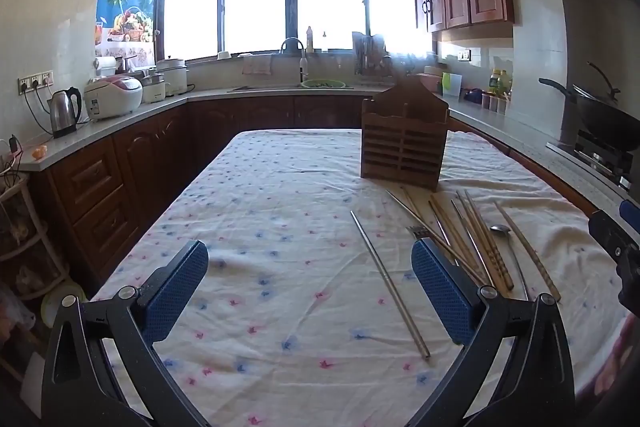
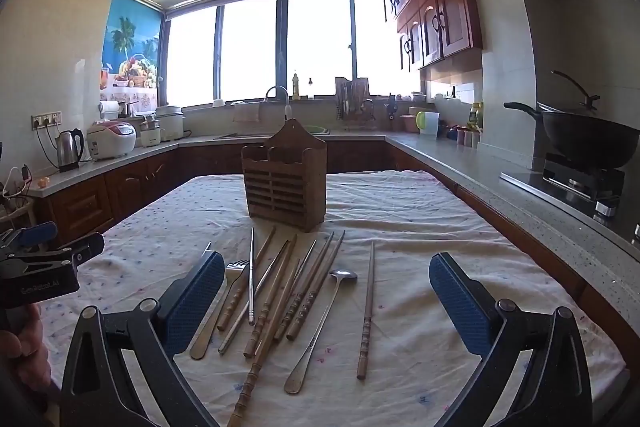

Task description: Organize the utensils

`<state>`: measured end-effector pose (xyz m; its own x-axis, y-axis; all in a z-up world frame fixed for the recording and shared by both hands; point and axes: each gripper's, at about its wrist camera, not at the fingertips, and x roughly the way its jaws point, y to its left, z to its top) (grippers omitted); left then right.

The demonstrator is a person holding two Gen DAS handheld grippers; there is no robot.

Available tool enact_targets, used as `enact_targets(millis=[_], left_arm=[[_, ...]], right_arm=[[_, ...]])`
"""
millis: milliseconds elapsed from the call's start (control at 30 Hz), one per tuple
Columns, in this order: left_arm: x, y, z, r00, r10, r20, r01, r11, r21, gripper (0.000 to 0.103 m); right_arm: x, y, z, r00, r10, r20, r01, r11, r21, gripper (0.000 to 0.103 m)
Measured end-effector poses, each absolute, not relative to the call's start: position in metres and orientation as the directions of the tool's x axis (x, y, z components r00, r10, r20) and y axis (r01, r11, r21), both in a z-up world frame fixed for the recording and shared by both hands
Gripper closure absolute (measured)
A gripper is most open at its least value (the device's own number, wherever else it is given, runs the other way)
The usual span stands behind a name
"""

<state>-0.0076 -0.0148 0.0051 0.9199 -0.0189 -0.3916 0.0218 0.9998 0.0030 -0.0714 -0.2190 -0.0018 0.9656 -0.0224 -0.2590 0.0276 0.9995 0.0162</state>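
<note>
Right wrist view puts the scattered utensils at the near end of the desk, on its floral white cloth: a loose bundle of brown turned-wood chopsticks, several thin steel chopsticks, a steel fork and a long-handled steel spoon. One more wooden chopstick lies apart toward the right edge. In the left wrist view a single steel chopstick lies alone, nearer the left edge.

No piece looks lifted yet, so the step in hand is judged to be the first pick. A clean start would take a piece that lies free, such as the spoon or the lone wooden chopstick, gripping across its shaft near the middle so it does not pivot. The crossed sticks in the bundle would likely drag one another.

Beyond the utensils, toward the far end, stands the dark brown slatted wooden utensil holder, upright, with open compartments on top. Its narrow slots suggest that each piece must be tipped upright before entry.

Right gripper hovers over the bundle, its jaws wide apart and empty. Left gripper likewise has its jaws fully apart, holding nothing, above bare cloth.
</note>
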Motion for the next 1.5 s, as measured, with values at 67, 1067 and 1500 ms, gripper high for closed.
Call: enact_targets(millis=[67,1067,1500], left_arm=[[-0.0079,-0.0150,0.0055,0.921,-0.019,-0.390,0.023,1.000,0.005,0.000],[-0.0080,-0.0194,0.0072,0.922,-0.025,-0.386,0.032,0.999,0.012,0.000],[-0.0077,-0.0195,0.0072,0.919,-0.032,-0.393,0.039,0.999,0.008,0.000]], right_arm=[[-0.0716,-0.2186,-0.0015,0.966,-0.019,-0.257,0.025,1.000,0.017,0.000],[-0.0716,-0.2225,-0.0010,0.967,-0.010,-0.254,0.021,0.999,0.041,0.000],[-0.0706,-0.2233,-0.0016,0.966,-0.008,-0.260,0.021,0.999,0.049,0.000]])
